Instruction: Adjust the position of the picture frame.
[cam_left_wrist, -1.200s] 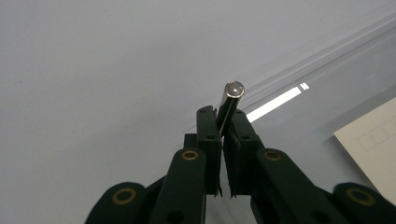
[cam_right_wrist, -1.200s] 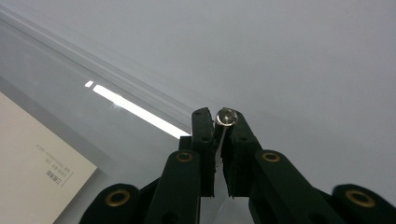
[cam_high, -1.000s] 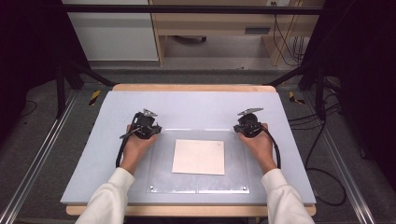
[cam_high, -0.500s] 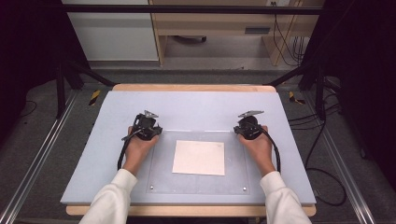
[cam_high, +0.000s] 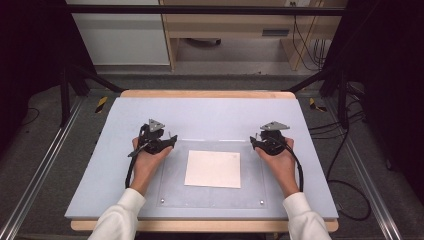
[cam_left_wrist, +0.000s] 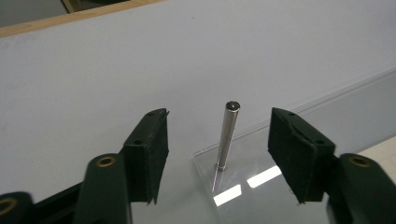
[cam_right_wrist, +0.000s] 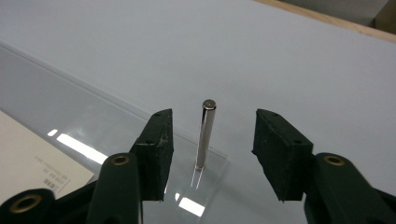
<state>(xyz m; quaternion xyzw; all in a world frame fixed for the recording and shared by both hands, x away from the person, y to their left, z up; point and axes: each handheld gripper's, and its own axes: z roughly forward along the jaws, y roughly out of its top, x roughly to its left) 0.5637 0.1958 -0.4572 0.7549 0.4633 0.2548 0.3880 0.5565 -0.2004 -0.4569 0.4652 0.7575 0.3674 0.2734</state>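
High view: the pale blue table (cam_high: 210, 112) fills the middle of the frame, and on its lower half lies a clear acrylic sheet (cam_high: 172, 195) with a white paper (cam_high: 213, 169) under or on it; which one I cannot tell. The left gripper (cam_high: 165, 141) sits at the sheet's upper left corner, the right gripper (cam_high: 261, 141) at its upper right corner.

In the left gripper view, the jaws stand wide apart, holding nothing, with a slim upright metal pin (cam_left_wrist: 227, 135) between them, rising from the corner of the sheet (cam_left_wrist: 280, 158). The right gripper view matches: jaws well open and empty, an upright pin (cam_right_wrist: 205, 134) centred in the gap at the sheet's corner (cam_right_wrist: 116, 135).

I judge the step to be lining up on both pins before gripping. The next move calls for closing each pair of jaws squarely on its pin without tilting it.

Hard to make out: the sheet's edges, how the pins are seated, the small print on the paper (cam_right_wrist: 37, 163), and the two small dots near the sheet's lower edge.
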